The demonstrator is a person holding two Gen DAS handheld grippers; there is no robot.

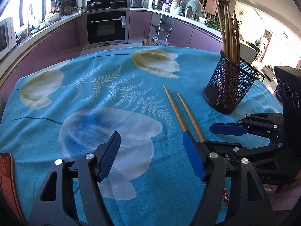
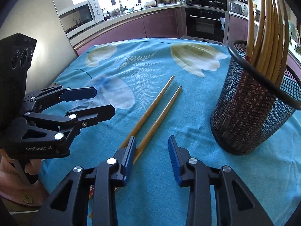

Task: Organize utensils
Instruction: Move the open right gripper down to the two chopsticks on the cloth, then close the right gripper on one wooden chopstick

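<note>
Chopsticks (image 2: 156,113) lie beside the mesh holder (image 2: 250,113); left gripper (image 1: 152,156) wide, right gripper (image 2: 152,160) narrower, both empty.

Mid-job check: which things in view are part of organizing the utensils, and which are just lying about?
Part of the job:
- two loose chopsticks lying on the tablecloth
- mesh holder, already holding several chopsticks

Just lying about:
- phone at the table's near left edge
- floral tablecloth
- microwave, oven and counter clutter behind
</note>
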